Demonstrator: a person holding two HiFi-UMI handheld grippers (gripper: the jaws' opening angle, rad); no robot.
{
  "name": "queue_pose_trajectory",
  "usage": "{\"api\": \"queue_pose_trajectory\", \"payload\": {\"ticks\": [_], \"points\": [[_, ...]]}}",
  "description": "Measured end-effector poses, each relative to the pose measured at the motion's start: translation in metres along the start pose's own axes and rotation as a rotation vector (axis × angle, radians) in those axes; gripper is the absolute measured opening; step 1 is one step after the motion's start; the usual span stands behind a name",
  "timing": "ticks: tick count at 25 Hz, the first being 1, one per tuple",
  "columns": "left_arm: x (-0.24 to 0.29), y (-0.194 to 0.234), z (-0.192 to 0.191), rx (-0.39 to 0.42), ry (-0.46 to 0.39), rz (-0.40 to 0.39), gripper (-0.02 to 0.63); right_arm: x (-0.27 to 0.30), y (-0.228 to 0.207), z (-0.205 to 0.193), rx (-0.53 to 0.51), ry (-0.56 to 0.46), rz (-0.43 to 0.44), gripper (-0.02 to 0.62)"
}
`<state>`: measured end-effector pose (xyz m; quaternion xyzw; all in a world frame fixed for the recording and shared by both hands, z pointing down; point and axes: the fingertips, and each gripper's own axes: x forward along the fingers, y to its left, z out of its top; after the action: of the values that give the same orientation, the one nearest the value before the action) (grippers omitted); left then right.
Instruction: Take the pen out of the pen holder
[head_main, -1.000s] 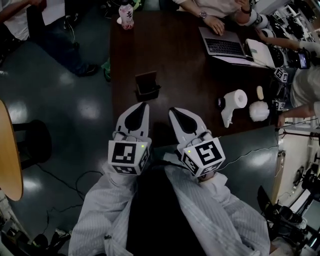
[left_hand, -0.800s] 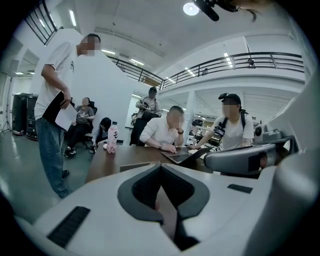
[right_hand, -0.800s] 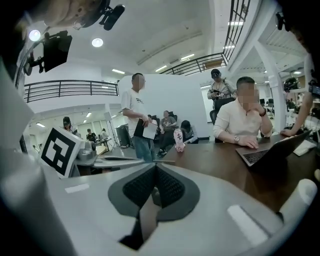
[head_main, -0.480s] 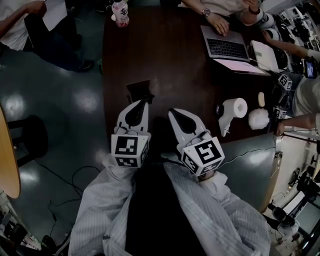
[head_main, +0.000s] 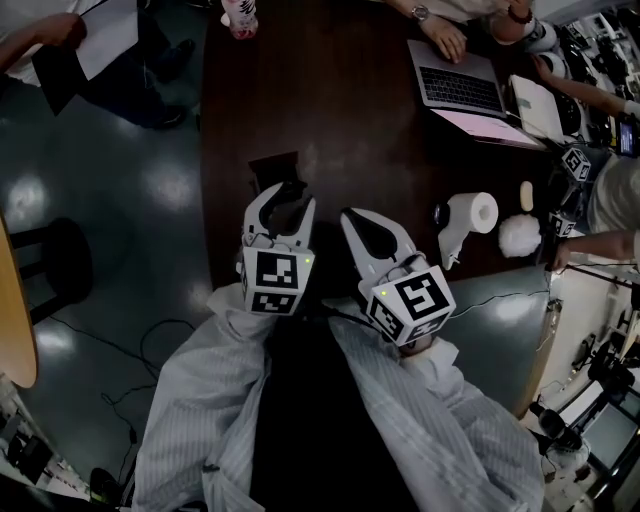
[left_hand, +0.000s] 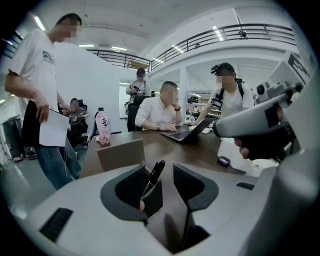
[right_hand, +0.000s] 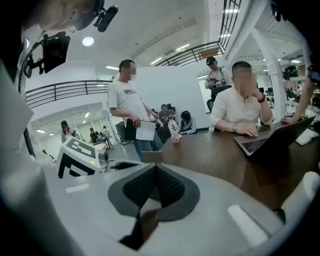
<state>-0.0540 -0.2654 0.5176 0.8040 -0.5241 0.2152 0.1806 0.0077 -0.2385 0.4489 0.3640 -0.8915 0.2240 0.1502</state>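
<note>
A small dark pen holder stands on the dark wooden table near its front left corner, with a black pen leaning out of it. My left gripper has its jaws opening on either side of the holder and pen. The holder sits close to the left jaw, and a gap shows at the right one. In the head view the left gripper reaches over the holder. My right gripper hovers beside it to the right, shut and holding nothing, and it appears again as the right gripper.
A tan upright board stands just behind the holder. Farther back are a pink bottle, a laptop under a person's hands, a paper roll and a white fluffy ball. People sit and stand around the table.
My left gripper has moved forward and down to the holder, and its jaws, shut before, now stand apart around it. The right gripper has shifted a little forward, still shut.
</note>
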Motion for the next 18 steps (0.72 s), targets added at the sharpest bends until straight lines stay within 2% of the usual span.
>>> {"api": "queue_pose_trajectory", "payload": {"ticks": [4,9,15,18], "points": [[0.011,0.007,-0.005,0.060,0.031,0.036,0.161,-0.003,-0.006,-0.004,0.015,0.005,-0.010,0.002],[0.020,0.007,-0.005,0.056,0.031,0.046,0.161,-0.010,-0.012,-0.008,0.043,0.005,-0.025,0.002],[0.026,0.006,-0.010,-0.027,0.021,0.036,0.155,-0.015,-0.013,-0.011,0.066,-0.005,-0.033,0.002],[0.026,0.009,-0.011,-0.040,0.027,0.048,0.109,-0.017,-0.016,-0.013,0.080,-0.006,-0.038,0.002]]}}
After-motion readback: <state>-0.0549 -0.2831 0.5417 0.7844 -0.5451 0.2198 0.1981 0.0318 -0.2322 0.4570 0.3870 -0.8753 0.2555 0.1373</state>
